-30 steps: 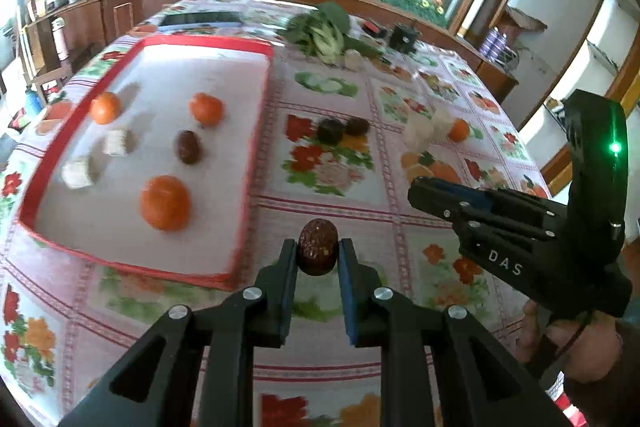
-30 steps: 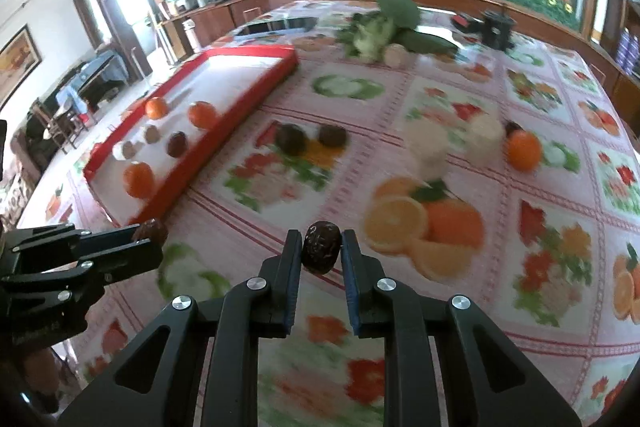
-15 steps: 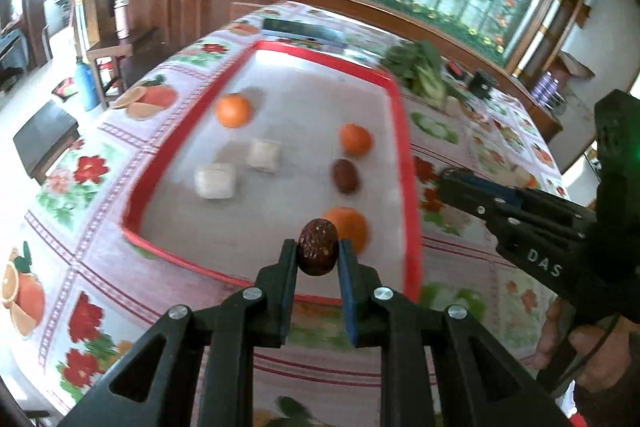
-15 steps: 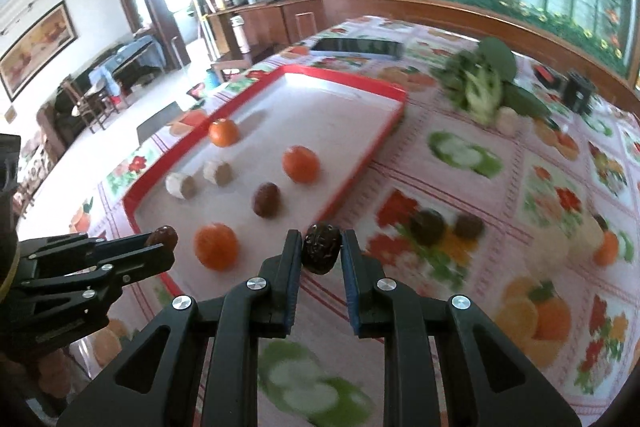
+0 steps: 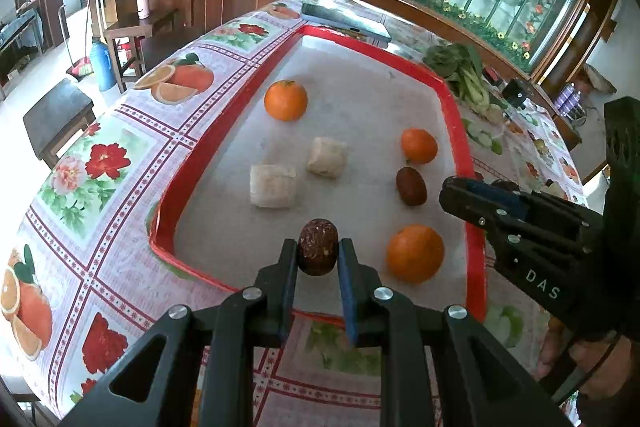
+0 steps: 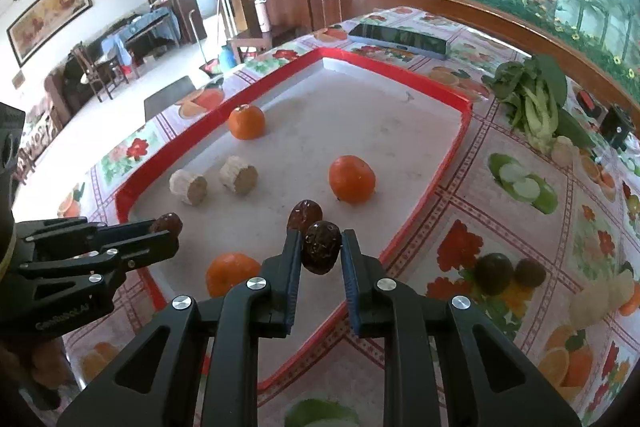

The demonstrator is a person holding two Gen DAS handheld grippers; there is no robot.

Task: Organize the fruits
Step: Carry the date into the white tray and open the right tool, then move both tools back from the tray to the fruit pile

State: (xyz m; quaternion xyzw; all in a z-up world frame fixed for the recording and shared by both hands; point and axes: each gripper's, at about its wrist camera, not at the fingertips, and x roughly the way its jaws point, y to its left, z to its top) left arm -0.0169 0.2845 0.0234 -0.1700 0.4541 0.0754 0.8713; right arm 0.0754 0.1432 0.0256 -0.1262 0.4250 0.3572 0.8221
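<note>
A red-rimmed tray (image 5: pixel 454 115) (image 6: pixel 448 163) lies on the flowered tablecloth. It holds three oranges (image 5: pixel 415 253) (image 6: pixel 352 179), two pale banana pieces (image 5: pixel 273 185) (image 6: pixel 238 175) and a dark red date (image 5: pixel 411 185) (image 6: pixel 304 213). My left gripper (image 5: pixel 318 251) is shut on a dark date (image 5: pixel 317 247) above the tray's near edge. My right gripper (image 6: pixel 321 246) is shut on another date (image 6: pixel 321 246) above the tray's near right side, and shows in the left wrist view (image 5: pixel 456 189).
Outside the tray to the right lie two dark fruits (image 6: pixel 493 273), pale pieces and an orange (image 6: pixel 632 301). Leafy greens (image 6: pixel 532 99), a black box (image 6: pixel 618 125) and a dark flat device (image 6: pixel 400 37) sit at the back. The table edge drops off to the left.
Both grippers have moved further over the tray, each still holding its date. The tray and its fruit appear closer in both views.
</note>
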